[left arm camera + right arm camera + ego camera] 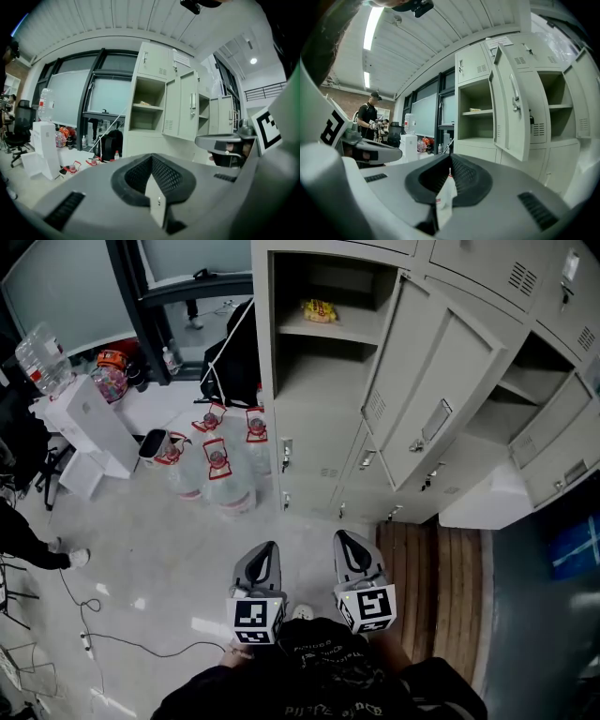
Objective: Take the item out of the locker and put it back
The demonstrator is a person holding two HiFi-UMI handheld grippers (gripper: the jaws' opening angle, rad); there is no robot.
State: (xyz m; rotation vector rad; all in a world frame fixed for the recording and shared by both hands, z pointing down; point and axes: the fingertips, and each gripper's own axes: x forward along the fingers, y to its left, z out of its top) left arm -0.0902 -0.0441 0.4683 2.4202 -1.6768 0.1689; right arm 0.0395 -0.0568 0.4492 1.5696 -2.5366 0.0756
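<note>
A yellow packet (319, 310) lies on the upper shelf of the open grey locker (309, 381), whose door (441, 390) swings out to the right. The same packet (143, 102) shows small in the left gripper view and again (474, 109) in the right gripper view. My left gripper (267, 549) and right gripper (347, 538) are held side by side close to my body, well short of the locker and pointing at it. Both have their jaws together with nothing between them.
Several large water bottles (220, 474) stand on the floor left of the locker, with a black backpack (234, 362) behind them. White boxes (94, 423) sit further left. A wooden platform (431, 568) lies at my right. A cable (112, 638) crosses the floor. A person (369, 117) stands far off.
</note>
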